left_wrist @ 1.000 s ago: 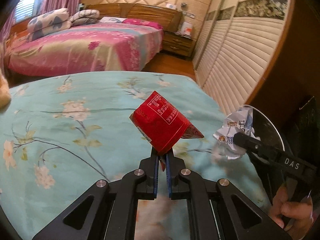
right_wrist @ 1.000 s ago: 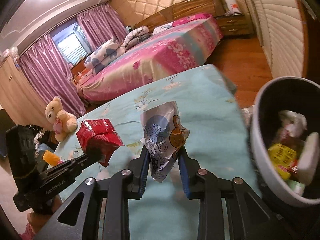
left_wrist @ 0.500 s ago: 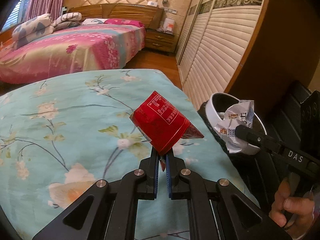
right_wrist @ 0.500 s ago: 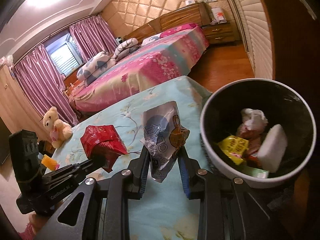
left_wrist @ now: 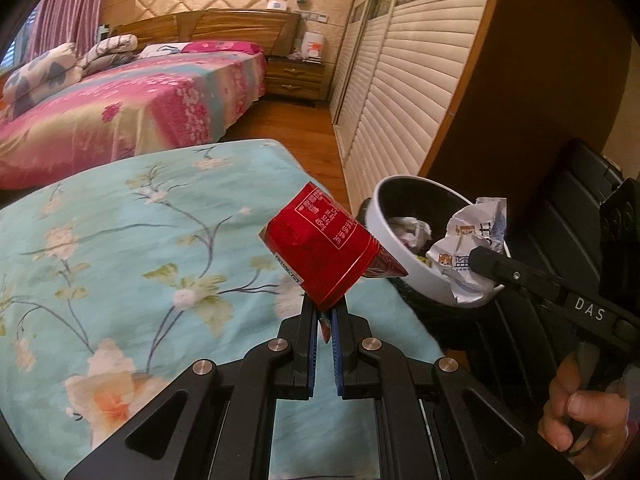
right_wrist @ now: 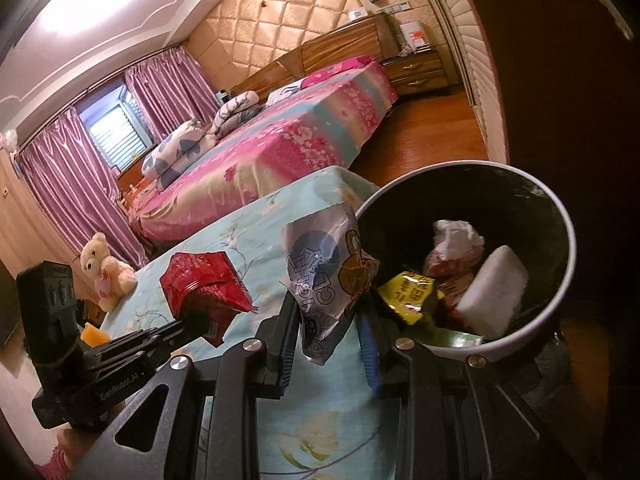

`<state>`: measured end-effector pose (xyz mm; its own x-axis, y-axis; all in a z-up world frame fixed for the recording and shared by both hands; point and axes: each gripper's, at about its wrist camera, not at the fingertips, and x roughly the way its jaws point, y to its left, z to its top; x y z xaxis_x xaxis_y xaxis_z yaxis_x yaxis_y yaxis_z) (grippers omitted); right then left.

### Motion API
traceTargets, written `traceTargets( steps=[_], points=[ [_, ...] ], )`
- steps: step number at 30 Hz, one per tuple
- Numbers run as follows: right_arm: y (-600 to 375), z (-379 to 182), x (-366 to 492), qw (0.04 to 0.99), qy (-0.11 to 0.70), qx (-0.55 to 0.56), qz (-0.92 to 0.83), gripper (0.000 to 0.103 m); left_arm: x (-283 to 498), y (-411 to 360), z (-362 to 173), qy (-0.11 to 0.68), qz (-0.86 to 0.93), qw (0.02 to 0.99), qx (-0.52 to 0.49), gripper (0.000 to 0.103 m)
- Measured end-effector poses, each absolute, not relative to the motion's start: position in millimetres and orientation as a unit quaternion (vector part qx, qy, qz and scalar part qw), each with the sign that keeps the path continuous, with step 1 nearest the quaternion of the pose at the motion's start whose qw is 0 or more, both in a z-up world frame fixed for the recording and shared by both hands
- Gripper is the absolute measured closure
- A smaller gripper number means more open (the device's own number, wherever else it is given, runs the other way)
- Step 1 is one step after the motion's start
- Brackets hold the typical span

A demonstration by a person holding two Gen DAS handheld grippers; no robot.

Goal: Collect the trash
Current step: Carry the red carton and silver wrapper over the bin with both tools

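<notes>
My left gripper (left_wrist: 325, 312) is shut on a red snack packet (left_wrist: 320, 252), held up over the right edge of the turquoise floral bed cover (left_wrist: 120, 248). My right gripper (right_wrist: 328, 312) is shut on a crumpled white wrapper with a blue and orange print (right_wrist: 324, 276), just left of the rim of the white bin with a black inside (right_wrist: 560, 280). In the left wrist view the same white wrapper (left_wrist: 468, 248) hangs over the bin's rim (left_wrist: 384, 224). In the right wrist view the red packet (right_wrist: 200, 284) sits at the left in the left gripper (right_wrist: 200, 320).
The bin holds several pieces of trash: a yellow packet (right_wrist: 404, 292), a white block (right_wrist: 496, 292), crumpled paper (right_wrist: 456, 232). A teddy bear (right_wrist: 106, 272) sits at the bed cover's far left. A pink bed (left_wrist: 120, 108), slatted wardrobe doors (left_wrist: 404, 92) and wooden floor (left_wrist: 280, 120) lie behind.
Both grippers have carried their packets to the right, toward the bin. The bin has come fully into both views and the white wrapper now reaches its rim.
</notes>
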<state>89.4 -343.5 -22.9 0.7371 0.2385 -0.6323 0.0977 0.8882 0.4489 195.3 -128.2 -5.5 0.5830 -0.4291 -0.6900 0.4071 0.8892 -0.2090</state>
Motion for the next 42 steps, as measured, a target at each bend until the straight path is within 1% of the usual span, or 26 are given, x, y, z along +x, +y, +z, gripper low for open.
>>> traceTargets(
  steps=[22, 42],
  points=[
    [-388, -19, 69, 0.906, 0.35, 0.24, -0.01, 0.075, 206, -183, -3, 0.387, -0.275, 0.88, 0.005, 0.098],
    [-402, -27, 81, 0.901, 0.361, 0.238, -0.032, 0.074, 222, -218, -7, 0.391, -0.289, 0.873, 0.018, 0.098]
  ],
)
